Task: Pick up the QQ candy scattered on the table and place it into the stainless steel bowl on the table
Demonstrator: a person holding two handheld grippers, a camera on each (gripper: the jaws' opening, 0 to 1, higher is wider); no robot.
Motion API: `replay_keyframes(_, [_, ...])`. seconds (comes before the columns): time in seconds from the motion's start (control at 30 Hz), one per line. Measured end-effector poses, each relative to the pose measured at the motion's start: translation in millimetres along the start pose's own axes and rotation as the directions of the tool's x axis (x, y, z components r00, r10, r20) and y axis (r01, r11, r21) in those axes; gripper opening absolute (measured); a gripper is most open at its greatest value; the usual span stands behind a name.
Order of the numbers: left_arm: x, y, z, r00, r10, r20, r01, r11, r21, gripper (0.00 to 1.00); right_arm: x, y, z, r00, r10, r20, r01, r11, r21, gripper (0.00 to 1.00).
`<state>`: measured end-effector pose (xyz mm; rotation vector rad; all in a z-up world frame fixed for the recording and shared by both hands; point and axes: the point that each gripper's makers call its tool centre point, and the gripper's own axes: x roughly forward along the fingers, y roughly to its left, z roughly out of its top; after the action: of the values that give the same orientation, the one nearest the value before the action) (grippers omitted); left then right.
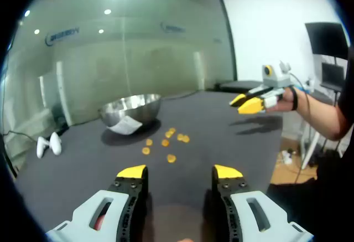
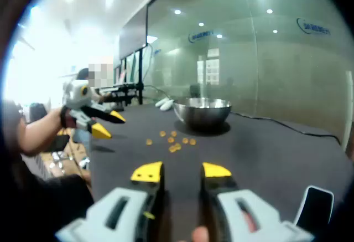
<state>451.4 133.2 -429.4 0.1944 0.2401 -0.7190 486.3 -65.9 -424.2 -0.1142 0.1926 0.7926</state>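
Dark table (image 1: 232,142) holds steel bowl (image 1: 131,109), scattered candies (image 1: 165,142); both claws gape, empty.

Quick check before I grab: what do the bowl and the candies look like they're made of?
Bowl: polished metal, likely stainless steel; its silver wall mirrors the room and the dark table. Candies: small orange-yellow pieces, probably soft gummy, though too small here to judge texture or gloss.

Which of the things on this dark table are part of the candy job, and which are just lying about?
Part of the job: orange candies scattered on the table; stainless steel bowl; left gripper and right gripper, both open.

Lying about: white paper slip by the bowl; white handheld controllers; dark cable.
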Motion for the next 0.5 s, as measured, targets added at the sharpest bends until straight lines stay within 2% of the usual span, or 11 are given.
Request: replay_keyframes(0.5, [-2.5,-1.3,1.8,1.000,0.002,0.006,-0.002,1.000,-0.012,0.47,-0.5,5.2,-3.9,1.000,-0.002,-0.023,0.001,1.000,-0.003,0.25])
